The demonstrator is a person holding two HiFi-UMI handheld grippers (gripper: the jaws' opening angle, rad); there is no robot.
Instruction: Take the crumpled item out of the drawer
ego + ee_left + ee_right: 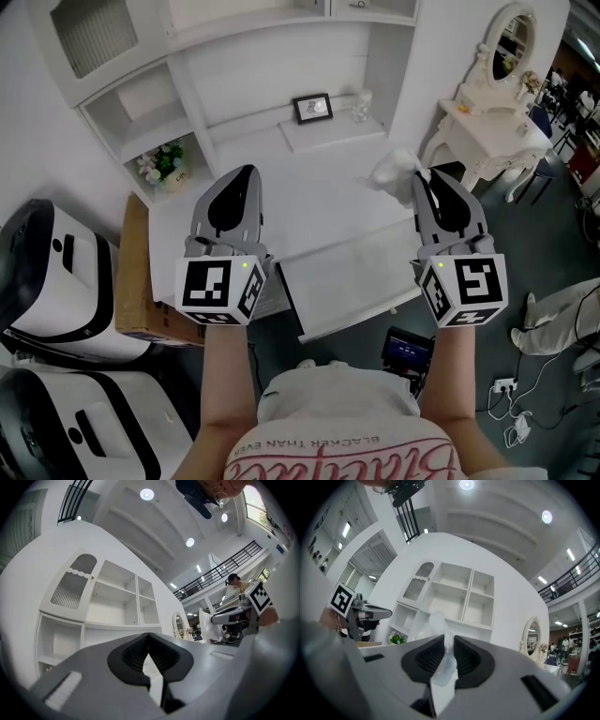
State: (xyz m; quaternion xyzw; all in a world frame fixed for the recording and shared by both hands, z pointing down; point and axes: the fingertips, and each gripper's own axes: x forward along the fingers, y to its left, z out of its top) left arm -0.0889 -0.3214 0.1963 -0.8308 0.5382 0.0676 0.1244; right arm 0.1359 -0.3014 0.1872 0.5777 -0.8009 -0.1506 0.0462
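1. Person's white shirt (337, 422) fills the bottom edge.
2. White bench (281, 178) stretches beyond it, and its drawer (347, 277) stands open.
3. Left claw (247, 172) is closed, tips together, empty.
4. Right claw (423, 178) pinches the crumpled white item (394, 171) over the bench's right end, outside the drawer.

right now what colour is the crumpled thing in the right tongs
White, slightly see-through crumpled item; clearest in the right gripper view.

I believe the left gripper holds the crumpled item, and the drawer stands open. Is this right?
Not quite: it is the right gripper that holds the crumpled item, pinched between its jaws, as the right gripper view shows. The left gripper is shut on nothing. The drawer does stand open.
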